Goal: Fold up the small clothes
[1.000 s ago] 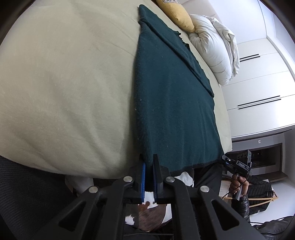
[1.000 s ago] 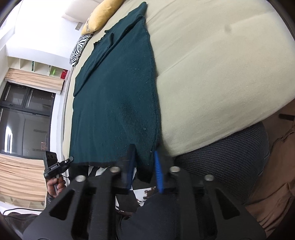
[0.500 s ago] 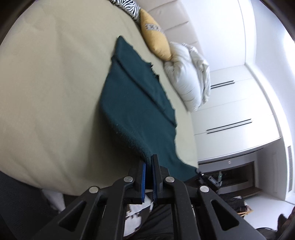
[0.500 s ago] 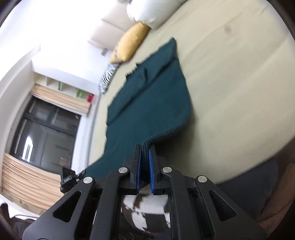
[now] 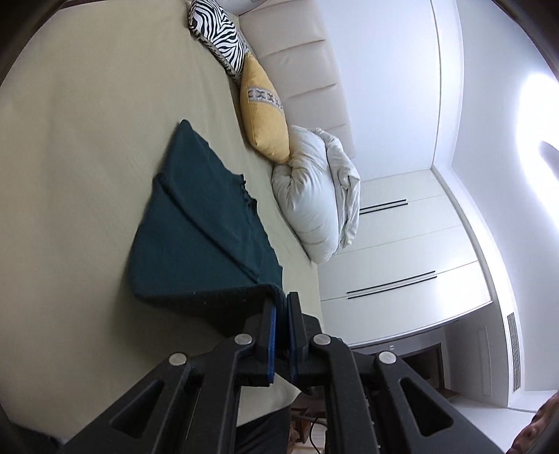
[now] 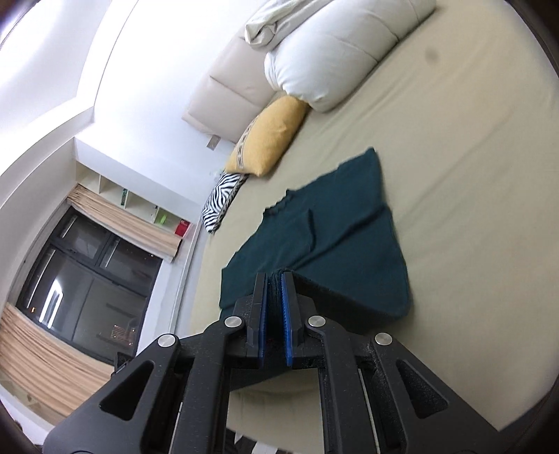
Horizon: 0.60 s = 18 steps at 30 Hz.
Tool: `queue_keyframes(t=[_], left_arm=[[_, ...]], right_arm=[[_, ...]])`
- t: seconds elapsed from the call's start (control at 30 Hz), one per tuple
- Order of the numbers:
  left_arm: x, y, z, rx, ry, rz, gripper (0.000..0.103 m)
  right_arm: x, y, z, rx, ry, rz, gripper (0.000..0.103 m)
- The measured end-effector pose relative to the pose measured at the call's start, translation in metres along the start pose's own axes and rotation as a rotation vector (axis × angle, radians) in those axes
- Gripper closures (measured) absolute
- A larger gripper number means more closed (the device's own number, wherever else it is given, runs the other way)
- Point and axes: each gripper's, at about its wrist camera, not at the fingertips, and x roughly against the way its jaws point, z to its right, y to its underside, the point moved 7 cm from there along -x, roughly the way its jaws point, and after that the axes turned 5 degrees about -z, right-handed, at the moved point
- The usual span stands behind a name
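Observation:
A dark teal knit garment [image 5: 195, 237] lies on the beige bed [image 5: 87, 146]; it also shows in the right wrist view [image 6: 335, 234]. My left gripper [image 5: 282, 307] is shut on the garment's near hem and holds it lifted above the bed. My right gripper [image 6: 275, 286] is shut on the other near corner, also lifted. The near part of the garment curls up and over toward its far part, which still lies flat. The gripped edge between the pads is mostly hidden.
A yellow cushion [image 5: 263, 115], a zebra cushion [image 5: 218, 31] and a bundled white duvet [image 5: 318, 195] lie along the headboard. White wardrobes [image 5: 401, 251] stand beside the bed. A dark window with curtains [image 6: 80, 272] is on the other side.
Both grippers have risen and moved forward over the bed, carrying the garment's near hem off the bed edge and toward its far end. The right gripper closed on the hem a second ago.

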Motion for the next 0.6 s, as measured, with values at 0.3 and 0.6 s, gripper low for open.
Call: queue_keyframes(t=[0.3, 0.6], left_arm=[[-0.044, -0.064, 0.004, 0.01, 0.019, 0.025, 0.097], [-0.092, -0.093, -0.017, 0.014, -0.041, 0.002, 0.098]], right_arm=[[-0.051, -0.08, -0.005, 0.008, 0.062, 0.057, 0.097], [-0.108, -0.115, -0.007, 0.207, 0.217, 0.006, 0.093]])
